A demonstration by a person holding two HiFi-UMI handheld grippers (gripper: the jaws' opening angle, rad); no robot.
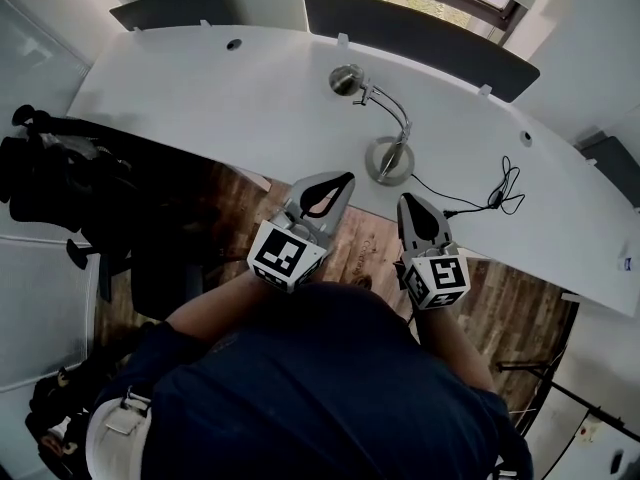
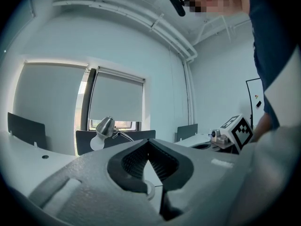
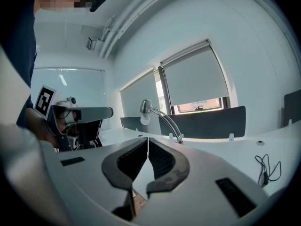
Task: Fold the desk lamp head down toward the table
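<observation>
A silver desk lamp stands on the white desk (image 1: 200,98). Its round base (image 1: 389,160) is near the front edge, and a curved arm rises to the head (image 1: 346,78), which is up and points away. My left gripper (image 1: 347,178) is shut and empty, just short of the desk edge and left of the base. My right gripper (image 1: 405,200) is also shut and empty, just in front of the base. The left gripper view has the lamp head (image 2: 104,126) beyond the closed tips (image 2: 148,141). The right gripper view has the head (image 3: 146,106) and arm (image 3: 168,121) ahead of its tips (image 3: 148,138).
The lamp's black cable (image 1: 495,196) lies coiled on the desk right of the base. Dark divider panels (image 1: 420,33) line the far edge. A black office chair (image 1: 60,168) stands at the left. Wooden floor (image 1: 360,248) shows under my grippers.
</observation>
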